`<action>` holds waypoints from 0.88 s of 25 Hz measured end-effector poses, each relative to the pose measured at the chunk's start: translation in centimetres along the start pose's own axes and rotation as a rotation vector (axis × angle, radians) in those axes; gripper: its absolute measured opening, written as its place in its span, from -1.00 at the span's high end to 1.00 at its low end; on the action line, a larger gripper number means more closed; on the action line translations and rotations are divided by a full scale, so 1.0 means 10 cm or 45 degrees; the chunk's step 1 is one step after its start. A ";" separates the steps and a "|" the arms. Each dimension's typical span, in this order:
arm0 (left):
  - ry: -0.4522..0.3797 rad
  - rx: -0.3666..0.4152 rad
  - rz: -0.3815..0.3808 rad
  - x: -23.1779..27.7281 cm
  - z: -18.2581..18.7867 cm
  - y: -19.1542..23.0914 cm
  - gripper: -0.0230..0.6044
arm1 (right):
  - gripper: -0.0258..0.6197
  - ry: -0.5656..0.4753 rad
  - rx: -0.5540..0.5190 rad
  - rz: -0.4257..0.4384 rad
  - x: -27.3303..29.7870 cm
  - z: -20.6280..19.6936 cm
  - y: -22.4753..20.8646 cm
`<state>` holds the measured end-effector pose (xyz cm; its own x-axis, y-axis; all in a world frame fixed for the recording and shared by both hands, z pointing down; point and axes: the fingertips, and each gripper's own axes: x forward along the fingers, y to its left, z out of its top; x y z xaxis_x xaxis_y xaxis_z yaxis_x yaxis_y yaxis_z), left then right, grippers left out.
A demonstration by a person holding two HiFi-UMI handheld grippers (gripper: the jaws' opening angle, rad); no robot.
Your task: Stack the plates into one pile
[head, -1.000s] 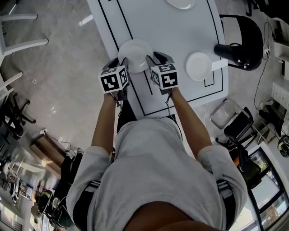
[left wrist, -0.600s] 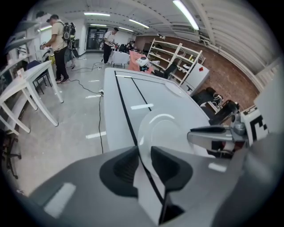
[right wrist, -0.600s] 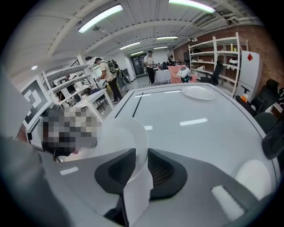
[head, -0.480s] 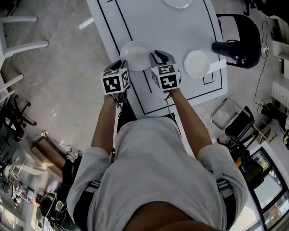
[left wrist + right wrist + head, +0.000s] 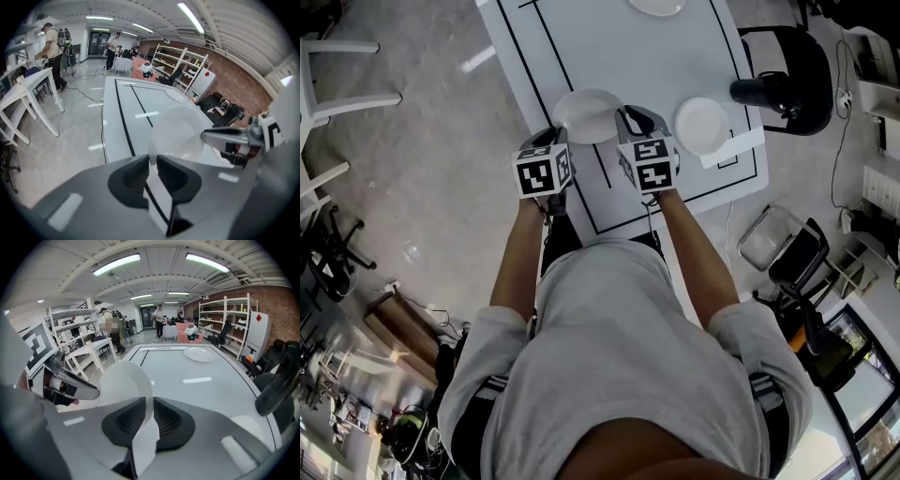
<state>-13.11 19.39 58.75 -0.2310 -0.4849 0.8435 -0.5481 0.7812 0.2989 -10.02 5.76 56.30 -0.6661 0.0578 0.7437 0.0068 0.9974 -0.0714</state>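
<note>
A white plate (image 5: 589,114) hangs just above the near end of the white table (image 5: 675,66), gripped from both sides. My left gripper (image 5: 555,141) is shut on its left rim and my right gripper (image 5: 628,131) on its right rim; both pairs of jaws have just been closing on it. In the left gripper view the plate (image 5: 180,136) stands edge-on between the pads (image 5: 140,164). The right gripper view shows the plate (image 5: 124,380) pinched the same way. A second plate (image 5: 701,125) lies to the right and a third (image 5: 656,6) at the far end.
A black office chair (image 5: 797,70) stands against the table's right side, with a dark object (image 5: 759,91) on the table edge next to it. A white paper strip (image 5: 733,147) lies by the right plate. White tables (image 5: 89,352), shelves and people stand farther off.
Both grippers have closed in on the plate's rim. The plate has come up off the table a little and shifted slightly toward the right plate.
</note>
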 end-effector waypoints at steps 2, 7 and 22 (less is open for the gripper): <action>-0.010 0.016 0.001 -0.03 -0.02 -0.05 0.76 | 0.75 -0.011 0.001 -0.010 -0.08 -0.03 -0.01; -0.029 0.053 -0.008 -0.14 -0.10 -0.16 0.77 | 0.75 -0.040 -0.017 -0.057 -0.28 -0.09 0.00; -0.037 0.251 -0.099 -0.20 -0.21 -0.74 0.78 | 0.77 -0.088 0.110 -0.221 -0.86 -0.49 -0.28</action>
<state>-6.88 15.38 55.73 -0.2033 -0.5540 0.8073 -0.7111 0.6503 0.2672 -0.71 2.69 53.37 -0.7010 -0.1205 0.7029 -0.1745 0.9846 -0.0052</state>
